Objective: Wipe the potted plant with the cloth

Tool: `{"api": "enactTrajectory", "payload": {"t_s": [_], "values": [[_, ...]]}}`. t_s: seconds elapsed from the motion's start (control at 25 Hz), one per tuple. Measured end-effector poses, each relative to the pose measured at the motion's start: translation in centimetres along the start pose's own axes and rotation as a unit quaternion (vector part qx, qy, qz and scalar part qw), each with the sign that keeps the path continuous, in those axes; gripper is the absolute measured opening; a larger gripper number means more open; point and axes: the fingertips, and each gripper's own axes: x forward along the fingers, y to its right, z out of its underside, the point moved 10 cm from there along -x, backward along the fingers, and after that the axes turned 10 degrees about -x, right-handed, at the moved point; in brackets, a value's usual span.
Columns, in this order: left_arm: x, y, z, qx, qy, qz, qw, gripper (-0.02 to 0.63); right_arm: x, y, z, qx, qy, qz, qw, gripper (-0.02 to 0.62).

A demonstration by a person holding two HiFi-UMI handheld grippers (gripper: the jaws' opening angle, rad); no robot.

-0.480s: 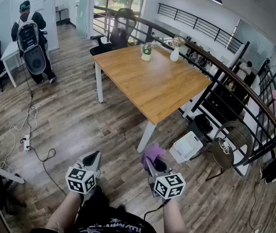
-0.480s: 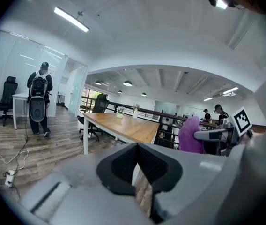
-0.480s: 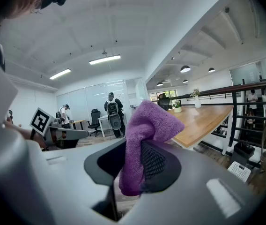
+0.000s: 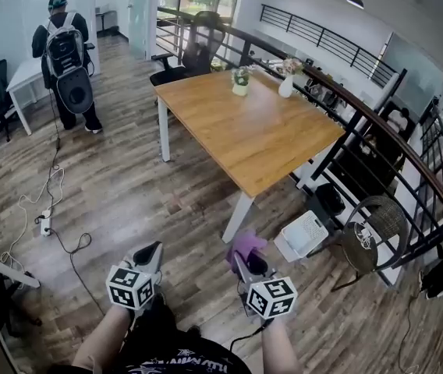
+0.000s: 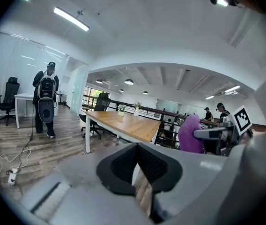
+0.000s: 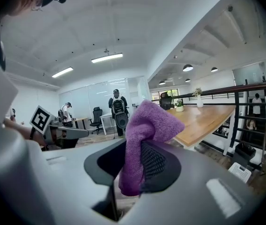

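Note:
A purple cloth (image 4: pixel 245 246) sticks up from my right gripper (image 4: pixel 241 261), whose jaws are shut on it; in the right gripper view the cloth (image 6: pixel 144 135) fills the space between the pads. My left gripper (image 4: pixel 150 253) is shut with nothing in it, its pads (image 5: pixel 144 165) pressed together. Both grippers hang low over the wood floor, well short of the table. The small potted plant (image 4: pixel 241 81) in a pale pot stands at the far end of the wooden table (image 4: pixel 245 135), and shows small in the gripper views as potted plant (image 5: pixel 121 110) and potted plant (image 6: pixel 179 105).
A white vase with flowers (image 4: pixel 287 84) stands right of the plant. A black office chair (image 4: pixel 191 53) sits behind the table, and a railing (image 4: pixel 377 131) runs along its right. A person with a backpack (image 4: pixel 68 61) stands far left. Cables and a power strip (image 4: pixel 44 226) lie on the floor. A wicker chair (image 4: pixel 373 232) is right.
The view has shifted slightly: the table and the person with the backpack sit a little further right and lower in frame. Both grippers keep their places and their states.

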Motion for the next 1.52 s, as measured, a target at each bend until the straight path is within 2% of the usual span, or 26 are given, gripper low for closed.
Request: {"api": "enactTrajectory", "payload": {"t_s": [0.24,0.56,1.12,1.52], "values": [[0.0,-0.4,0.0,0.003,0.003,-0.004,1.0000,0.002,0.5,-0.1,0.6,-0.002,-0.005,-0.013,1.000,0.084],[4.2,-3.3,-1.4,-0.008,-0.010,0.006,0.9999,0.002,4.0,2.3,0.2,0.012,-0.015,0.012,1.000,0.084],[14.9,-12.6,-9.5,-0.012,-0.020,0.026,0.9994,0.002,18.2,6.2,-4.5,0.022,-0.032,0.031,0.999,0.086],[19.1,-19.2,-13.9,-0.020,-0.029,0.048,0.9982,0.002,26.4,6.9,-7.7,0.017,-0.046,0.050,0.998,0.086]]}}
